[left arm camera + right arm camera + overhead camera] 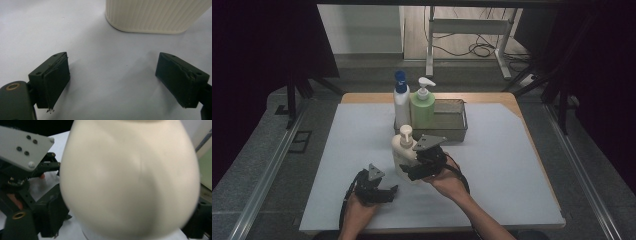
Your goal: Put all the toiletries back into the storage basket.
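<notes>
A cream pump bottle (403,150) stands on the pale mat (492,165) near the middle of the table. My right gripper (409,172) reaches in from the right around its lower body. In the right gripper view the bottle (130,182) spans the whole gap, and both black jaws meet its sides. My left gripper (389,192) rests low on the mat to the front left, with its jaws wide apart and nothing between them (112,85). The bottle's ribbed base (155,15) lies a short way beyond its tips. The left gripper's grey plate (22,147) shows behind the bottle.
A metal mesh tray (452,127) sits at the back of the mat. At its left end stand a green pump bottle (423,105) and a white bottle with a blue cap (401,100). Open mat lies to the right and front.
</notes>
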Demonstrator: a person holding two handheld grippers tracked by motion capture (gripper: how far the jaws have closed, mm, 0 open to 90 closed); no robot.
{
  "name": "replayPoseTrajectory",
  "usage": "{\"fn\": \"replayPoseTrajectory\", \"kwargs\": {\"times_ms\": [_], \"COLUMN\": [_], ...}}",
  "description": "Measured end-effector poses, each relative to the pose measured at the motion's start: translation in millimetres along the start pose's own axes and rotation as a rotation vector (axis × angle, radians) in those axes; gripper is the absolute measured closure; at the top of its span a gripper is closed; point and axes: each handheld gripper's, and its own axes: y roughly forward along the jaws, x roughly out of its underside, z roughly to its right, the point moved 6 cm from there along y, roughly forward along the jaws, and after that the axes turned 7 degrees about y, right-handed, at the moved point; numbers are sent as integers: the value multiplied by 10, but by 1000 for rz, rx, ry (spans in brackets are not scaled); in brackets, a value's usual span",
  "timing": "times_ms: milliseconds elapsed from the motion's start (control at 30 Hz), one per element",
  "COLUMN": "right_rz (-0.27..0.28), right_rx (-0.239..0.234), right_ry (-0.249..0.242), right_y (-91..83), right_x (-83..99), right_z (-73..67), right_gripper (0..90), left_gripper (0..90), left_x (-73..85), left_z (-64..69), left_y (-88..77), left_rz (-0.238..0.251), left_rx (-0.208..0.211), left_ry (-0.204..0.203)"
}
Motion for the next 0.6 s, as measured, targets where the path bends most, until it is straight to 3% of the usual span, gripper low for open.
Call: {"fn": "replayPoseTrajectory", "kwargs": {"times_ms": [200,400,600], "right_rz": [8,15,23], "right_rx": [21,32,15], "right_ry": [16,18,26], "right_y": [40,63,57], "right_x": [-35,-83,-89], "right_z": [-2,-14,-34], "right_gripper": [176,288,372], "left_gripper": [119,118,119], "left_x": [0,0,1], "left_z": [0,0,1], "left_y": [0,1,0], "left_rz": [0,0,-1], "left_rx": [-1,-2,-2], "left_ry": [0,-1,-1]}}
